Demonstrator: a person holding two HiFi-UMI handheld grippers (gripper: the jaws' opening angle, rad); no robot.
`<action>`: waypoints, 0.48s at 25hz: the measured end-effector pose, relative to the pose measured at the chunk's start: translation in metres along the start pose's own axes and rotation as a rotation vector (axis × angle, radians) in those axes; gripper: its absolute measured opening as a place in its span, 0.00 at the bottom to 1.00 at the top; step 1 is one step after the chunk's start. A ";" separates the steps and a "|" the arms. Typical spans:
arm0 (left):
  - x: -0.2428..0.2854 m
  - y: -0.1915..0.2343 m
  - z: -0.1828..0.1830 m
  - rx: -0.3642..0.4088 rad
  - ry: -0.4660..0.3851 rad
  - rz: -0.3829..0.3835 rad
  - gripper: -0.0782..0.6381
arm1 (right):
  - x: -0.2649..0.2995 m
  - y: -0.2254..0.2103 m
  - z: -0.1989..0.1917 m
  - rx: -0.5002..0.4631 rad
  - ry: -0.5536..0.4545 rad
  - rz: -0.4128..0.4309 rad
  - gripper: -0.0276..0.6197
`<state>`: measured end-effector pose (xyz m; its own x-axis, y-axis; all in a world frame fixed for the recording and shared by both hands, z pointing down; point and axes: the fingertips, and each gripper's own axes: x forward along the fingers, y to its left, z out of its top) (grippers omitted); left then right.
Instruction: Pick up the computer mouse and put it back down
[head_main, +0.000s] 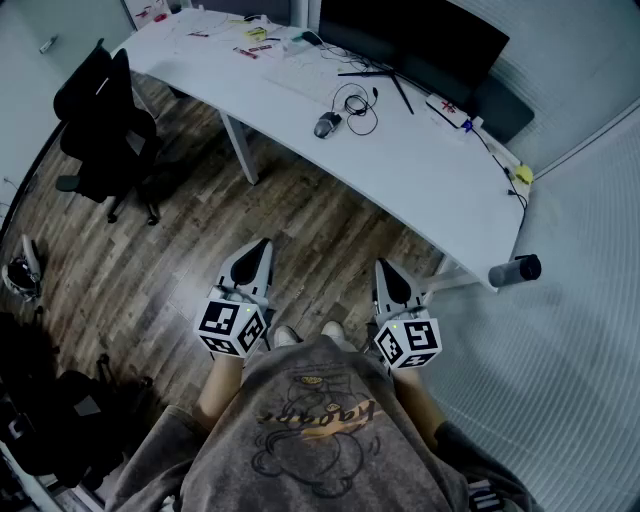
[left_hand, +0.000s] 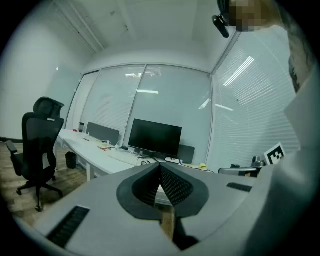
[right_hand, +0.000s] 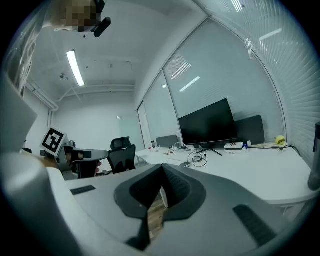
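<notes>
nothing done yet, i judge: my left tongs (head_main: 256, 250) and right tongs (head_main: 386, 272) are both clenched on nothing, over the floor (head_main: 300, 225). the mouse (head_main: 326, 124) lies well off, seemingly untouched, near the tabletop's (head_main: 420, 165) front edge; pickup and set-down remain.

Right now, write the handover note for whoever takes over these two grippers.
Left gripper: jaws together, empty, held low over the floor.
Right gripper: the same.
Computer mouse lies on the white desk beside a coiled cable, before the monitor, well ahead of both grippers.
Done: nothing yet; mouse untouched.
Left: step to the desk, pick the mouse up, set it back down.
</notes>
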<state>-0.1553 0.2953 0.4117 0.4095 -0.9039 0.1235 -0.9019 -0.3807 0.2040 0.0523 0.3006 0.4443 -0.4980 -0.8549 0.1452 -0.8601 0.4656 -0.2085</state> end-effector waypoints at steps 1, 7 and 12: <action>0.000 0.002 0.000 -0.002 0.000 0.003 0.12 | 0.001 0.001 0.000 -0.003 0.001 0.000 0.05; -0.002 0.012 -0.002 -0.001 0.016 0.003 0.12 | 0.007 0.014 -0.002 0.008 0.011 0.009 0.05; -0.005 0.020 -0.008 0.008 0.032 -0.023 0.12 | 0.006 0.028 -0.011 0.006 0.023 -0.006 0.05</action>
<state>-0.1746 0.2937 0.4229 0.4342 -0.8882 0.1503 -0.8932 -0.4030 0.1994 0.0242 0.3109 0.4505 -0.4953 -0.8521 0.1689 -0.8624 0.4591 -0.2133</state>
